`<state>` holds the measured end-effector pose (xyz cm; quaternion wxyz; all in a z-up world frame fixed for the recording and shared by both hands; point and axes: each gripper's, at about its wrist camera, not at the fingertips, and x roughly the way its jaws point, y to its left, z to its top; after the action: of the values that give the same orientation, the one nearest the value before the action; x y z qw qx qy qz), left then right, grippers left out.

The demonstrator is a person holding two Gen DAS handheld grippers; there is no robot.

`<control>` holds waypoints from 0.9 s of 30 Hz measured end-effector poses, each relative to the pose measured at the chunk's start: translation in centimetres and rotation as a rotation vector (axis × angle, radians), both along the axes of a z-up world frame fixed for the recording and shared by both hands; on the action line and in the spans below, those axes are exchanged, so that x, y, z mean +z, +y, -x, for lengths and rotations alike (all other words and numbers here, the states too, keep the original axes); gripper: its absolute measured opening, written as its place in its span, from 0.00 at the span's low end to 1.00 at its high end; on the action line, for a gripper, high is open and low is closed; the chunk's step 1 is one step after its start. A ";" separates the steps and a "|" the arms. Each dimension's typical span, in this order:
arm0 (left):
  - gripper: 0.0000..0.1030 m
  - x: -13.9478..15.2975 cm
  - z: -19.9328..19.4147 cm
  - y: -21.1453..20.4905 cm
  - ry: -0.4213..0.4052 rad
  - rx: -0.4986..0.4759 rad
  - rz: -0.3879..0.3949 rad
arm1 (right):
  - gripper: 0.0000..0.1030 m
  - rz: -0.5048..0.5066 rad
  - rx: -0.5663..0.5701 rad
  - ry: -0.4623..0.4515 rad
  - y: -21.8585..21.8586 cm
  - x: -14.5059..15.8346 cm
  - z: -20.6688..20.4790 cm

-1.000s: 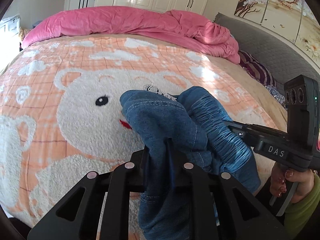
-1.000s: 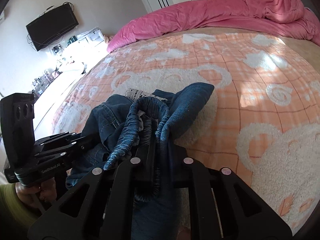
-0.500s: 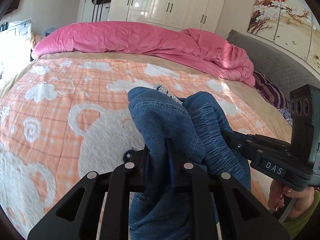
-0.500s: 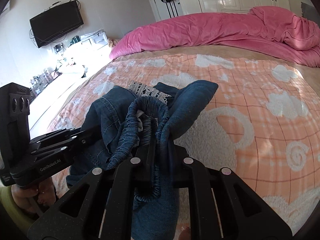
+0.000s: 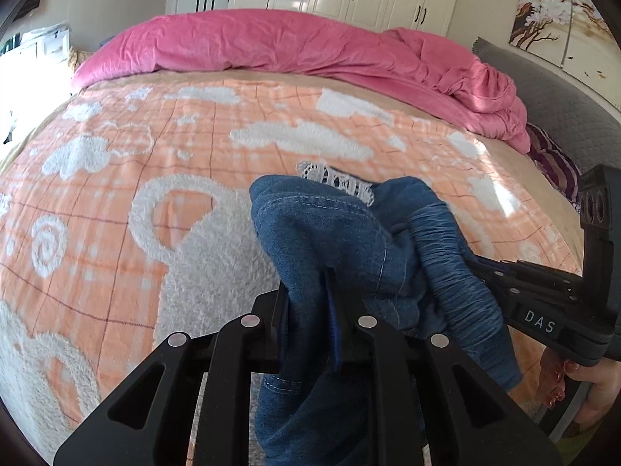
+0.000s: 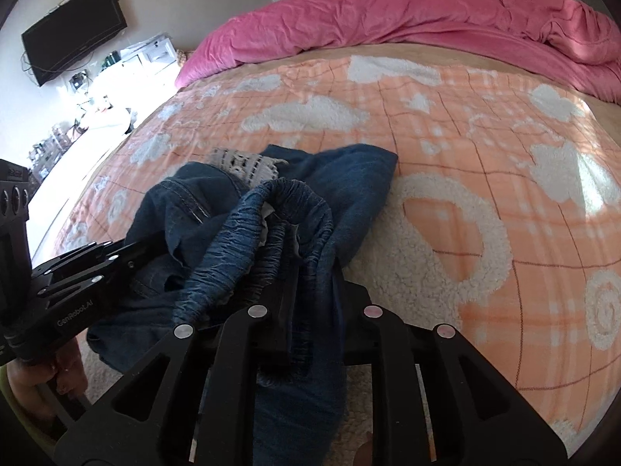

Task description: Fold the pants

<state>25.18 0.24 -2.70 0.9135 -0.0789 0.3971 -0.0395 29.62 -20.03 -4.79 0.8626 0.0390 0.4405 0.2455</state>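
Blue denim pants [image 5: 341, 244] with an elastic waistband and white lace trim hang bunched above the bed, held by both grippers. My left gripper [image 5: 308, 295] is shut on a fold of the denim. My right gripper [image 6: 314, 283] is shut on the gathered waistband [image 6: 271, 229]. In the left wrist view the right gripper [image 5: 516, 291] comes in from the right, close beside mine. In the right wrist view the left gripper [image 6: 97, 264] comes in from the left. The pants [image 6: 349, 186] hang bunched between them; the legs drop out of sight below the fingers.
The bed carries an orange checked blanket [image 5: 155, 178] with white fleecy bears and clouds. A pink duvet [image 5: 310, 46] is heaped along the far side. A grey headboard [image 5: 562, 108] is at right; a TV [image 6: 73, 50] and cluttered dresser at left.
Both grippers have lifted the bunched pants higher and moved toward the far side of the bed. The grips have not changed.
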 end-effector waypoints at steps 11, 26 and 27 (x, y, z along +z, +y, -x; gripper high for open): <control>0.40 -1.4 0.6 1.2 0.021 0.040 -0.007 | 0.36 0.050 -0.069 0.032 -1.2 -1.1 0.3; 0.78 0.6 10.2 2.9 -0.025 0.102 -0.005 | 0.85 0.050 -0.121 -0.126 -3.9 2.4 9.8; 0.80 0.8 11.3 2.8 -0.026 0.101 -0.015 | 0.86 0.050 -0.119 -0.146 -3.9 2.7 10.9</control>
<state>13.92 3.00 -1.92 0.9201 -0.0912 0.3809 0.0086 18.75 -23.96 -2.11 0.9063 0.0254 0.3793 0.1848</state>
